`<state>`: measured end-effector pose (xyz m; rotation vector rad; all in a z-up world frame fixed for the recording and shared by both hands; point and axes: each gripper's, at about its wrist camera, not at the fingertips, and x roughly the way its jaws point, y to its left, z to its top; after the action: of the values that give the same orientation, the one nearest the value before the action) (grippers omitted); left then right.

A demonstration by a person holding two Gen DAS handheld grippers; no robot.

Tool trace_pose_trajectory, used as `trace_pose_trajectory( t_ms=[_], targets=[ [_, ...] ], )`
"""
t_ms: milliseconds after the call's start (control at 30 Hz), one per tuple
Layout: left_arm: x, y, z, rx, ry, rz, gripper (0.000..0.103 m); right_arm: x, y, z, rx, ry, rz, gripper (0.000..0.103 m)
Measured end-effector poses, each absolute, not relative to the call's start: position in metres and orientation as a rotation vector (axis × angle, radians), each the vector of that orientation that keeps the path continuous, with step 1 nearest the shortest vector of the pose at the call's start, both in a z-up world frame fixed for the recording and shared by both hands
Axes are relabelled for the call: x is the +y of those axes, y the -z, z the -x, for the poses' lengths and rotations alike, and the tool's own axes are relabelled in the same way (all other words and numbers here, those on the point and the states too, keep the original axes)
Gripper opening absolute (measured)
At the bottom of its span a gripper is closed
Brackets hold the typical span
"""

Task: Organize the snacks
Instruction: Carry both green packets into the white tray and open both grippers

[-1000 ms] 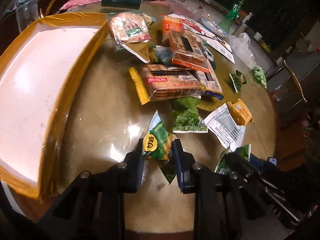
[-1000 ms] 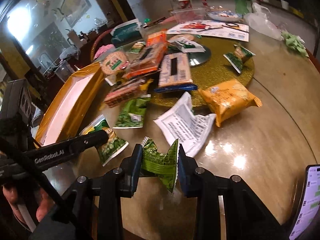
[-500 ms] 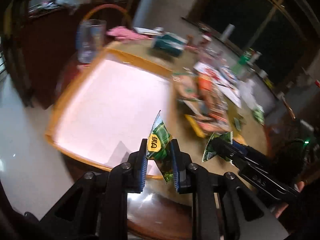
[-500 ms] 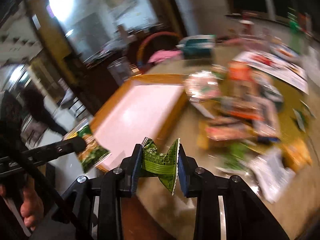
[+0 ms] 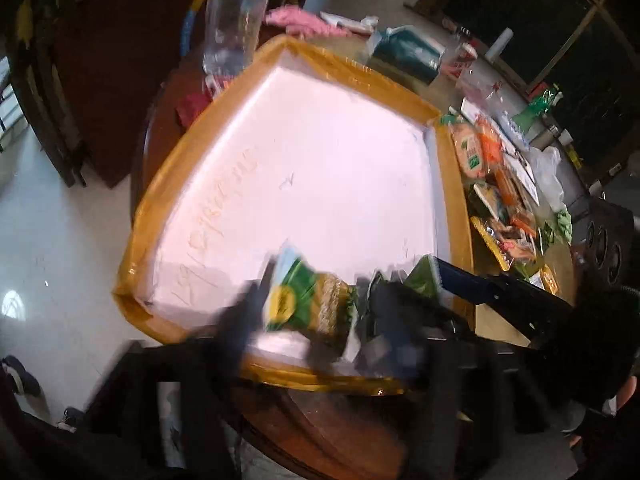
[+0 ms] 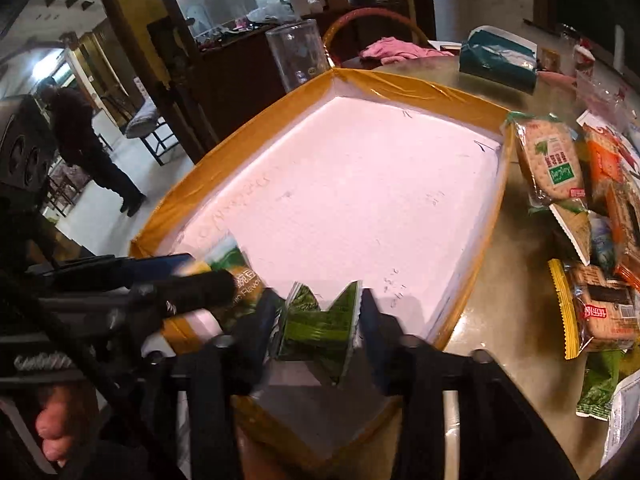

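A white foam box with a yellow taped rim [image 5: 452, 184] [image 6: 492, 216] sits on the round table, its inside bare. My left gripper [image 5: 312, 316] is blurred and holds a green and yellow snack packet [image 5: 308, 304] over the box's near corner; that packet also shows in the right wrist view [image 6: 236, 276]. My right gripper [image 6: 320, 320] is shut on a crumpled green snack packet [image 6: 320, 328] above the box's near edge, right beside the left one.
A pile of snack packs [image 6: 560, 168] [image 5: 492, 184] lies on the table right of the box. A clear glass [image 6: 298, 56], a teal tissue pack [image 6: 500, 60] and a pink cloth [image 6: 396, 48] stand behind it. A person [image 6: 88, 140] stands on the floor at far left.
Both grippers carried their packets leftward from the table's snack pile to above the near end of the foam box. The box now fills both views.
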<state>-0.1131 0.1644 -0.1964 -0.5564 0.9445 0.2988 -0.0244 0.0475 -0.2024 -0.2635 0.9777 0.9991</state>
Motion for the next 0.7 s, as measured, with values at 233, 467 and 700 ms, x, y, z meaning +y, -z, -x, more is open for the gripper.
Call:
trace_pose_trajectory(
  t_ms=[233,467,700],
  targets=[
    [0.153,0.161,0.141,0.766,-0.363,0.533,0.081,0.002,0.166,0.021,0.87,-0.972,0.143,0.073],
    [0.112,0.154,0.139,0.756,-0.366,0.46,0.081,-0.063,0.166,-0.001,0.863,-0.889,0.001,0.073],
    [0.065,0.154,0.111,0.811,-0.279,0.406,0.082,-0.12,0.181,-0.035,0.955,-0.77,-0.032,0.073]
  ],
)
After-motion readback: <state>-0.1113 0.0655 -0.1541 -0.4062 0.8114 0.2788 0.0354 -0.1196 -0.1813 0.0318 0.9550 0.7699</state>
